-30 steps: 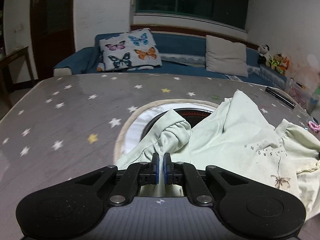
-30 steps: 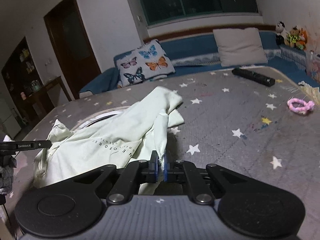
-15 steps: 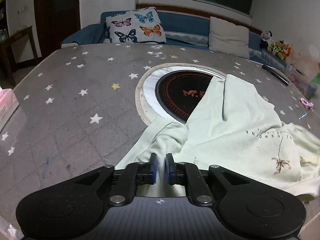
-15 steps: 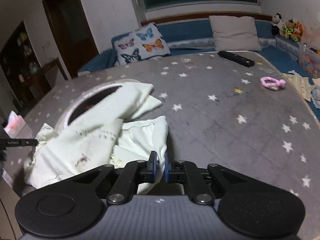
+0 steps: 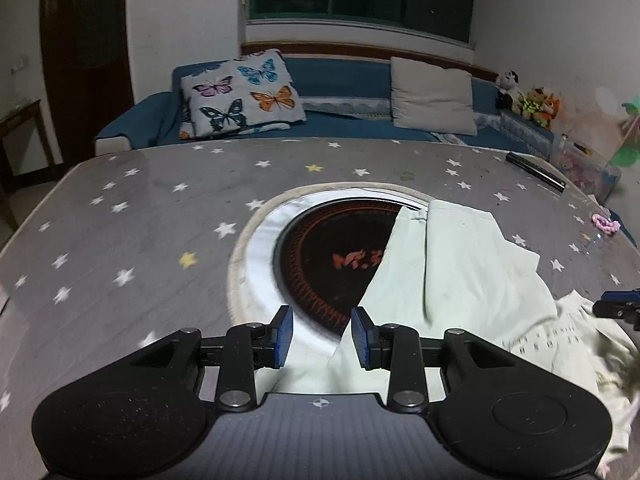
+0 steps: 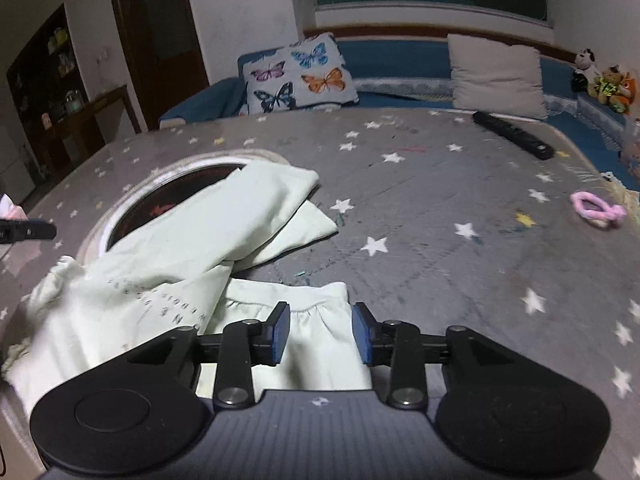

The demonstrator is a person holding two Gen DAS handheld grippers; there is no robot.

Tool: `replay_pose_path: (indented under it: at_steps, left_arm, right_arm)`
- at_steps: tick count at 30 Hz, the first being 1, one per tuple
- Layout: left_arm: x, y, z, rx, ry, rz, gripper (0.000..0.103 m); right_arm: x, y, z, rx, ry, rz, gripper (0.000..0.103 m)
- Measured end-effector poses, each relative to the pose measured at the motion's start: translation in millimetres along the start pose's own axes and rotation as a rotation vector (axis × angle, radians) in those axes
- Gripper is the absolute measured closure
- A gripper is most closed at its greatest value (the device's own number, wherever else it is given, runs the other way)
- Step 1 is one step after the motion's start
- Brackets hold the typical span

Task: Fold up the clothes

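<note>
Pale-green garment [image 6: 168, 264]: lies crumpled on the grey star-print table cover [image 6: 440, 216], left of centre in the right view; a folded sleeve or panel [image 6: 280, 200] points toward the far edge.
Garment, left view [image 5: 460, 280]: right half of frame, one edge draped over the round inset.
Left gripper [image 5: 322, 336]: jaws wide apart, nothing between the pads; blue pad [image 5: 283, 336] hangs over the inset rim, the garment edge runs just under the right pad.
Right gripper [image 6: 320, 334]: jaws wide apart, holding nothing; gathered cuff or hem [image 6: 316, 316] lies between and below the fingers, contact not clear.
Hidden: near part of the garment is covered by both gripper bodies; its lower-right corner in the left view is motion-blurred.
Cut off: other gripper's tip shows at frame edge only [image 5: 618, 306], [image 6: 24, 230].
Writing: a row of small dark letters on the garment [image 6: 160, 300], too blurred to read; red characters in the inset centre [image 5: 356, 258], partly covered by cloth, not legible.
Round inset [image 5: 320, 264]: black disc with red pattern, pale ring around it, set into the table.
Containers: clear box [image 5: 588, 168] at the far right holds small items, cannot tell what.
Others: black remote [image 6: 514, 134], pink hair tie [image 6: 596, 204], butterfly cushion [image 6: 300, 74], plain cushion [image 6: 496, 76], plush toys [image 6: 604, 80] on the blue sofa [image 6: 400, 60].
</note>
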State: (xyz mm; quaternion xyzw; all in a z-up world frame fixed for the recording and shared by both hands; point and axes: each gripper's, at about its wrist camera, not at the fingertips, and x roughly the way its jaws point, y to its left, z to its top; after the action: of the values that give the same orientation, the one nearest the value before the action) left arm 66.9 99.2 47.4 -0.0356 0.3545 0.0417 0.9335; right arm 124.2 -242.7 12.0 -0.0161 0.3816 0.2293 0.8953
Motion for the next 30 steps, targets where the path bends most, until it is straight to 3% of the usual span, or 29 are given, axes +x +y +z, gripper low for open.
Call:
replay_pose_path:
  at_steps: [7, 9, 11, 17, 19, 25, 30]
  left_arm:
    - [57.0, -22.6, 21.2, 0.043, 0.049, -0.032, 0.068]
    - [72.6, -30.1, 24.3, 0.059, 0.059, -0.041, 0.068]
    - [88.0, -37.4, 26.5, 0.069, 0.07, -0.044, 0.068]
    - [111.4, -51.7, 25.5, 0.105, 0.089, -0.041, 0.076]
    - [115.4, -55.0, 23.4, 0.117, 0.092, -0.034, 0.082]
    - [119.3, -58.8, 21.0, 0.138, 0.089, -0.013, 0.087]
    - [117.3, -56.5, 20.6, 0.125, 0.091, 0.005, 0.087]
  right_arm:
    - [27.1, -1.6, -1.8, 0.001, 0.038, 0.009, 0.07]
    - [26.3, -0.3, -4.0, -0.016, 0.03, 0.003, 0.091]
    - [22.5, -2.1, -4.7, -0.007, 0.021, 0.0, 0.097]
    - [-11.6, -8.5, -5.9, -0.004, -0.063, -0.062, 0.098]
    - [-27.9, -13.5, -9.0, 0.01, -0.095, -0.102, 0.098]
    - [-75.2, -36.1, -27.4, 0.109, -0.166, -0.262, 0.098]
    - [-92.0, -58.0, -44.5, 0.213, -0.134, -0.368, 0.097]
